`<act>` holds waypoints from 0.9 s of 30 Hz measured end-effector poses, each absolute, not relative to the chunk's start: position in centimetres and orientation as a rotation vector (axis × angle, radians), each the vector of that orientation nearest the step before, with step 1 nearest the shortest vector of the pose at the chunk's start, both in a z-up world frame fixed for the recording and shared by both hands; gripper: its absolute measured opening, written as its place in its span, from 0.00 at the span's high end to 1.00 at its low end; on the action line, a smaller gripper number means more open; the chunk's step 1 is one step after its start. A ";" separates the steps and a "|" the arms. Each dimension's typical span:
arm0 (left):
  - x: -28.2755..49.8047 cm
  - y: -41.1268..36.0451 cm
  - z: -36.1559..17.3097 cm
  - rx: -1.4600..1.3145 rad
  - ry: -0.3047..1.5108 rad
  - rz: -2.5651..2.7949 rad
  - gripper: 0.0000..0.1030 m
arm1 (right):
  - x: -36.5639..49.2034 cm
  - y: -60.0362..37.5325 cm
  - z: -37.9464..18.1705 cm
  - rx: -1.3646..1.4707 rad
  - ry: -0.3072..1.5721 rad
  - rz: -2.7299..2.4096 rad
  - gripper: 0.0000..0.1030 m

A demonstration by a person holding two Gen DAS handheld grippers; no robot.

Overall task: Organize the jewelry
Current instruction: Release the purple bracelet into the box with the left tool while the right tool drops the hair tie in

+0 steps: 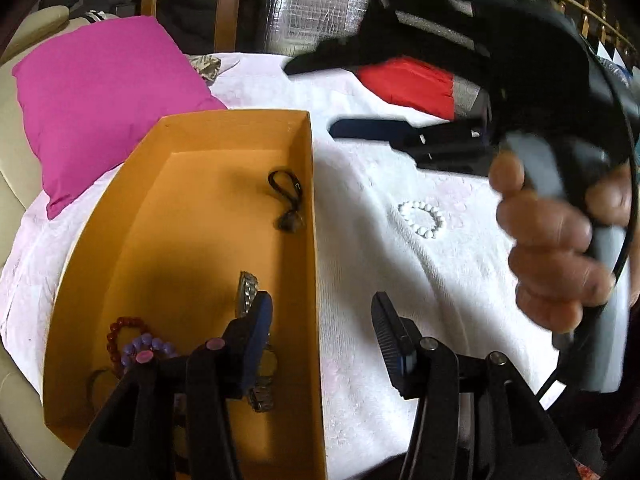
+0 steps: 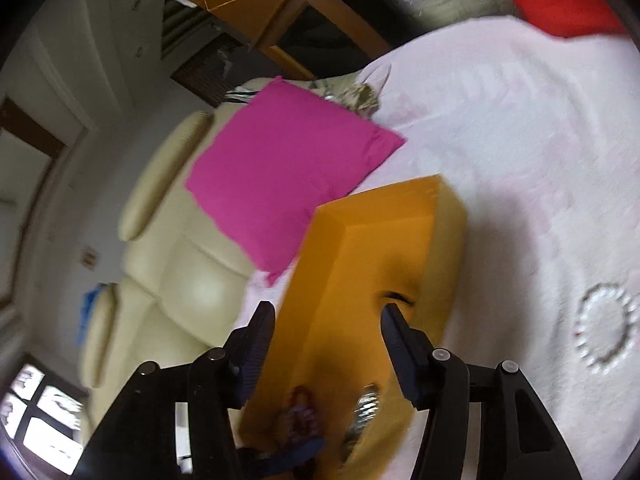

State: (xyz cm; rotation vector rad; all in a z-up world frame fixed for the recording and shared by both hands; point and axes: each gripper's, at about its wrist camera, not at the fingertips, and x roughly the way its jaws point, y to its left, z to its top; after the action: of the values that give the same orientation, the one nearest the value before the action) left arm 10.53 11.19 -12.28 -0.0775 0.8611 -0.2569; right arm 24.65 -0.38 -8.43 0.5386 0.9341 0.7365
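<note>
An orange box (image 1: 120, 272) lies on the white cloth. It holds a black cord pendant (image 1: 286, 200), a silver watch (image 1: 248, 292), a red bead bracelet (image 1: 116, 340) and a purple bead bracelet (image 1: 148, 346). A white bead bracelet (image 1: 422, 218) lies on the cloth right of the box. My left gripper (image 1: 322, 320) is open and empty over the box's right wall. My right gripper (image 1: 320, 92) shows in the left wrist view, held by a hand, open. In the right wrist view the right gripper (image 2: 328, 328) is open above the box (image 2: 320, 264); the white bracelet (image 2: 604, 328) lies at right.
A pink cushion (image 1: 100, 92) rests behind the box on a cream sofa (image 2: 168, 272). A red cushion (image 1: 408, 84) lies at the far right of the white cloth (image 1: 380, 280). A wooden cabinet (image 1: 192, 4) stands behind.
</note>
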 end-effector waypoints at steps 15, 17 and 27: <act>10.6 11.1 -13.7 -0.025 0.898 -0.281 0.93 | 21.0 -9.6 -8.3 0.466 0.881 0.558 0.49; 10.6 11.3 -13.8 -0.026 0.894 -0.289 0.94 | 20.1 -14.2 -8.3 0.521 0.848 0.478 0.56; 9.4 8.7 -14.0 0.157 0.853 -0.254 0.94 | 14.7 -28.2 -10.3 0.578 0.815 0.199 0.57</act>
State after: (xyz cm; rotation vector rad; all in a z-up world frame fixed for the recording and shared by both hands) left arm 9.40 8.74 -13.98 0.1573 0.8530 -0.2537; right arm 14.72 -28.24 -10.30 0.5781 0.8149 0.1992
